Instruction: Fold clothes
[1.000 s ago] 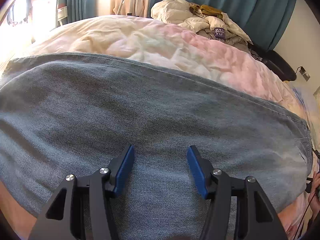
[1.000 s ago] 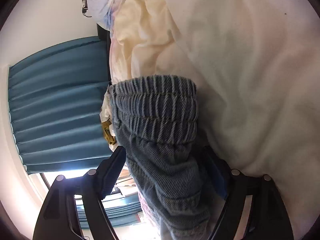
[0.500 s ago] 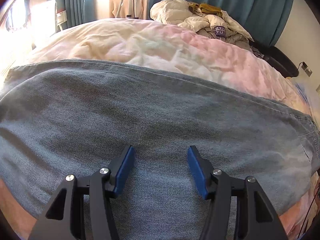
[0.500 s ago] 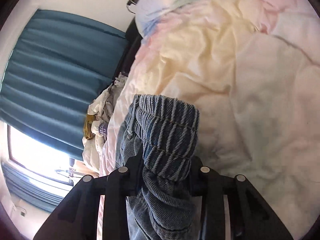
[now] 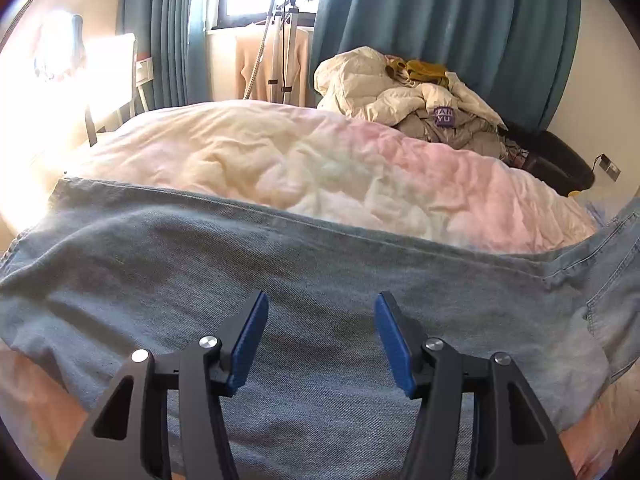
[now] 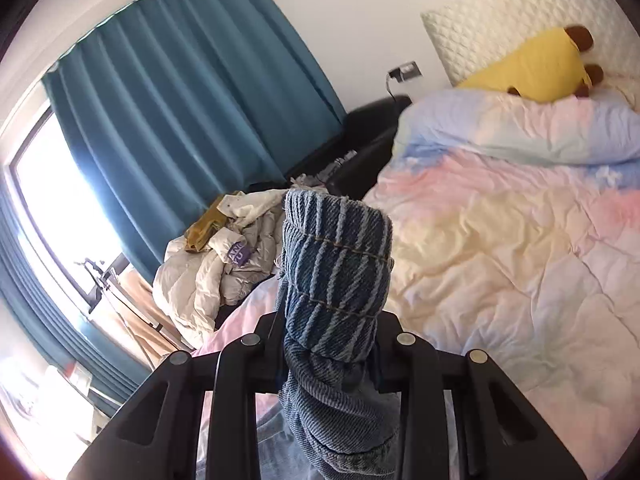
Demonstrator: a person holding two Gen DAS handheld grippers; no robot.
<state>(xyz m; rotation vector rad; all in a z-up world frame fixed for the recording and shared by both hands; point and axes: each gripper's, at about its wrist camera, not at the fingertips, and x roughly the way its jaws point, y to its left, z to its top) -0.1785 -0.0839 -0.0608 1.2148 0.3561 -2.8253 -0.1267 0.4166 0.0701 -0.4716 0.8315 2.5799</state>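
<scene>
While the left gripper (image 5: 320,336) hovers with its blue-padded jaws spread wide and holding nothing, light blue jeans (image 5: 304,292) lie flat beneath it, stretched across the near edge of a bed from the left side of the view to the right. Behind the jeans spreads a rumpled duvet (image 5: 320,168) in pale pink and cream. Farther back, right of centre, sits a heap of cream and grey clothes (image 5: 416,96); a purple label on it carries white letters that seem to read "AN YU", partly hidden. Teal curtains (image 5: 440,28) hang behind the heap. In the right wrist view, the right gripper (image 6: 328,344) is clamped on a bunched, ribbed band of the jeans, which stands up between its fingers. To its right, a yellow plush toy (image 6: 536,68) rests against a quilted headboard (image 6: 480,28).
</scene>
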